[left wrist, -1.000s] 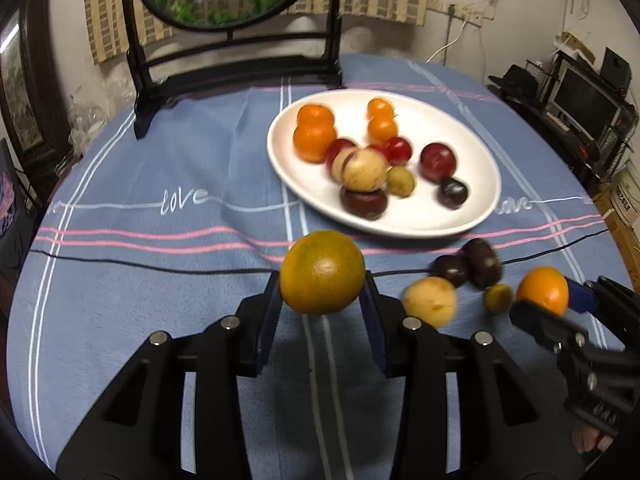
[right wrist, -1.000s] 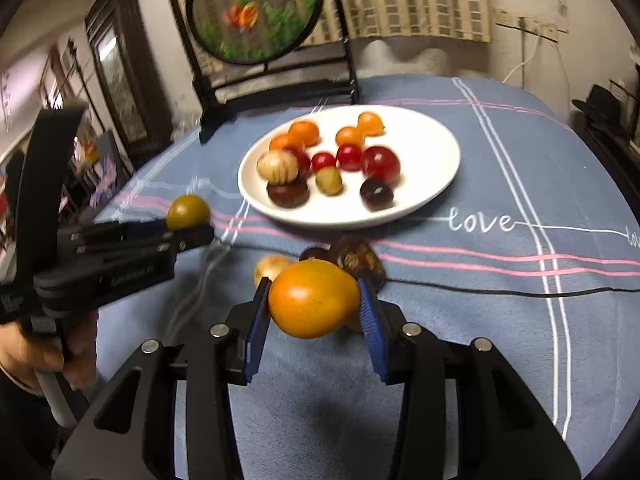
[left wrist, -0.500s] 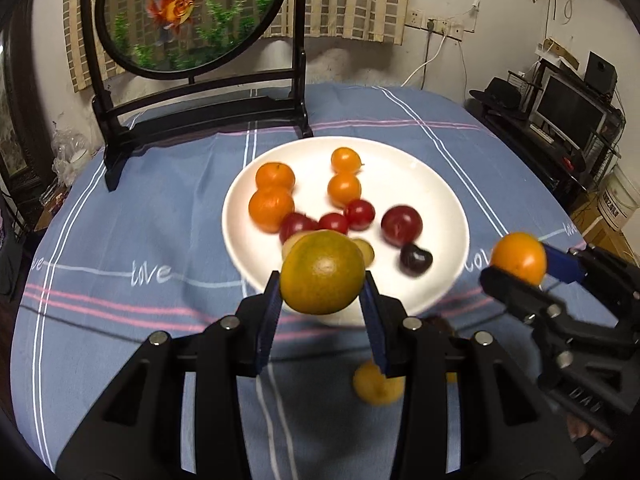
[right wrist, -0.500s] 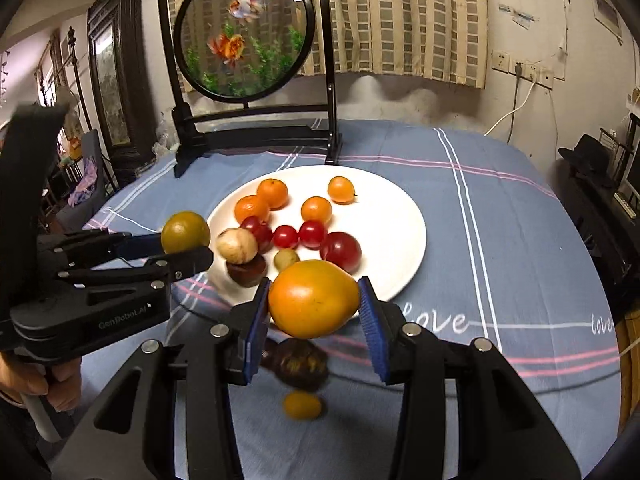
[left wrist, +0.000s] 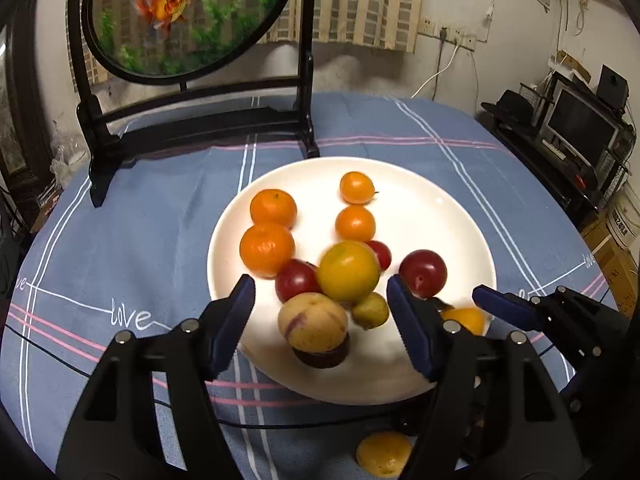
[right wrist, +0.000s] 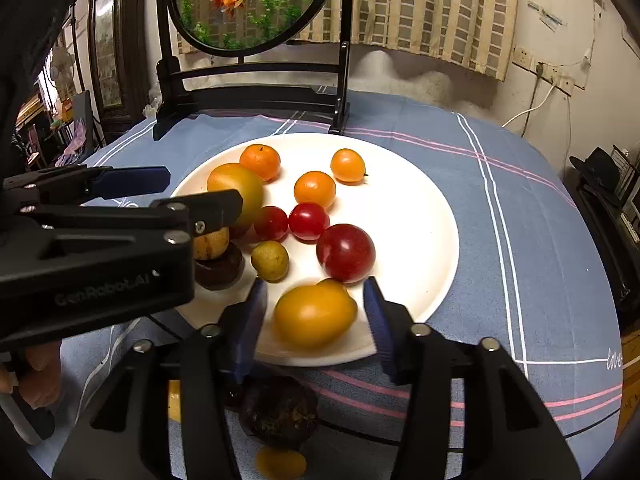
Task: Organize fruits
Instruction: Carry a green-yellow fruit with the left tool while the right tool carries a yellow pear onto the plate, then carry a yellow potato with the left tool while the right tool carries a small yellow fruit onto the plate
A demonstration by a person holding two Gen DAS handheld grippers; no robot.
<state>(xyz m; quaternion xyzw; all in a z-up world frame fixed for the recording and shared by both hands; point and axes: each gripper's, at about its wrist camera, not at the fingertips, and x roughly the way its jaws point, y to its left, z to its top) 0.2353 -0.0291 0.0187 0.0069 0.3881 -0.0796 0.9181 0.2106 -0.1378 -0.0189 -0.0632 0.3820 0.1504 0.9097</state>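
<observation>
A white plate [left wrist: 440,208] [right wrist: 420,208] holds several oranges, red plums and small yellow and dark fruits. My left gripper [left wrist: 320,308] hovers over the plate's near side, its jaws opening. A green-orange fruit [left wrist: 349,271] [right wrist: 236,188] sits loose between them atop the pile, clear of both pads. My right gripper [right wrist: 314,300] is over the plate's front rim, its jaws opening too. An orange-yellow fruit [right wrist: 315,316] [left wrist: 464,318] lies on the plate between them, with a gap at each pad. The left gripper [right wrist: 204,190] crosses the right wrist view from the left.
A round fish-painted screen [left wrist: 192,20] [right wrist: 248,0] on a black stand rises behind the plate. On the blue cloth before the plate lie a dark mangosteen [right wrist: 280,412] and a yellow fruit [left wrist: 384,458]. A hand [right wrist: 36,372] grips the left handle. Shelves with a monitor [left wrist: 580,128] stand right.
Both grippers have moved forward over the plate. Each was shut on its fruit before; now both stand wider and the fruits sit free between them.
</observation>
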